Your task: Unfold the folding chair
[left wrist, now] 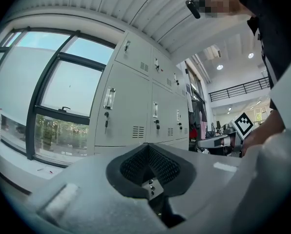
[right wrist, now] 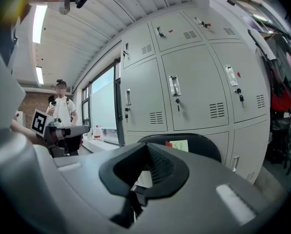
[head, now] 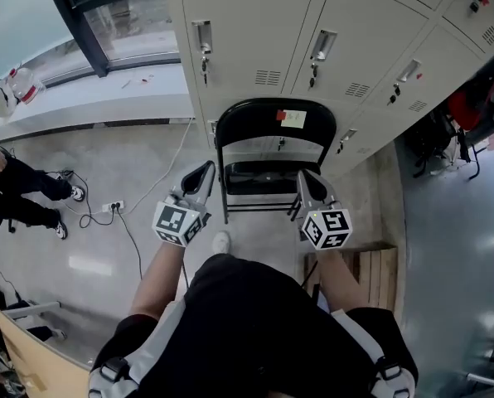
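Black chair (head: 275,121), 1 only, stands folded vs lockers (head: 255,23), btwn 2 grippers. Left gripper (head: 202,175) & right gripper (head: 307,182) are both closed, empty, near chair's side edges. Floor (head: 147,156) lies open at left w/ 1 cable (head: 131,226); 1 pallet (head: 373,270) crowds the right.

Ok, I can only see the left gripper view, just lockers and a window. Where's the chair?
Observer: The head view shows the black folding chair against the lockers, straight ahead, apparently folded.
Operator: Is the right gripper holding it?
Observer: No, the right gripper has its jaws shut on nothing; the chair is beyond them.
Operator: Is something stuck on it?
Observer: Yes, a pale note beside a red tab on the backrest.
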A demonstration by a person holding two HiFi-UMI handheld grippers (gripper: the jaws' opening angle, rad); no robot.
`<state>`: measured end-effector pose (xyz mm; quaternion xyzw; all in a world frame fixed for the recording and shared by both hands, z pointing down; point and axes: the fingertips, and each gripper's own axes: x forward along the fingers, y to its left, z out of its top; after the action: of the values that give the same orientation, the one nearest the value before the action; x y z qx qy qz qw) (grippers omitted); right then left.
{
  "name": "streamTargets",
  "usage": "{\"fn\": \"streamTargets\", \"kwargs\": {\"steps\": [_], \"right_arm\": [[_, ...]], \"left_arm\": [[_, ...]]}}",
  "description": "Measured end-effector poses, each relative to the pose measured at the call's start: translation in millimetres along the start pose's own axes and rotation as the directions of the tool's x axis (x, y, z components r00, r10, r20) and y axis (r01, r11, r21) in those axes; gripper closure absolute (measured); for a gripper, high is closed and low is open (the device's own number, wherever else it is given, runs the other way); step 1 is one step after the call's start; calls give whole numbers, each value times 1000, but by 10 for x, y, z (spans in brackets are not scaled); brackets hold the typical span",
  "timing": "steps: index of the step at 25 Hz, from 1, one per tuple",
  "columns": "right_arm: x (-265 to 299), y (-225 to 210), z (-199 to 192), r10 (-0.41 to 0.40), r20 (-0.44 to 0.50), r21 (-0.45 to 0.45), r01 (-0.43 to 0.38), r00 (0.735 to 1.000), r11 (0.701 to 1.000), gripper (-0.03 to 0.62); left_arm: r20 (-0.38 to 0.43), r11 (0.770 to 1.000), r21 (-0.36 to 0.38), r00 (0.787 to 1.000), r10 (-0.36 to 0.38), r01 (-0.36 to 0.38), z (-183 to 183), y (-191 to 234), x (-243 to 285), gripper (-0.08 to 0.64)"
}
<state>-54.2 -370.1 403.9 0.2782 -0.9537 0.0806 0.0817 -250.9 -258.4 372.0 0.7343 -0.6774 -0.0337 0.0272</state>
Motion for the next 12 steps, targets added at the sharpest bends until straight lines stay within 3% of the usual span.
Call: {"fn": "streamTargets", "kwargs": {"steps": [7,12], "right_arm": [[475,2,28,3,-21,-55,-4,1000,998,588],[779,11,-127,19,-69,-74,-24,997,997,588]], "left_arm": [[-16,999,1,999,-48,48,-32,378,410,558],[-133,997,1,988,-73,74,-394,623,593,557]]}}
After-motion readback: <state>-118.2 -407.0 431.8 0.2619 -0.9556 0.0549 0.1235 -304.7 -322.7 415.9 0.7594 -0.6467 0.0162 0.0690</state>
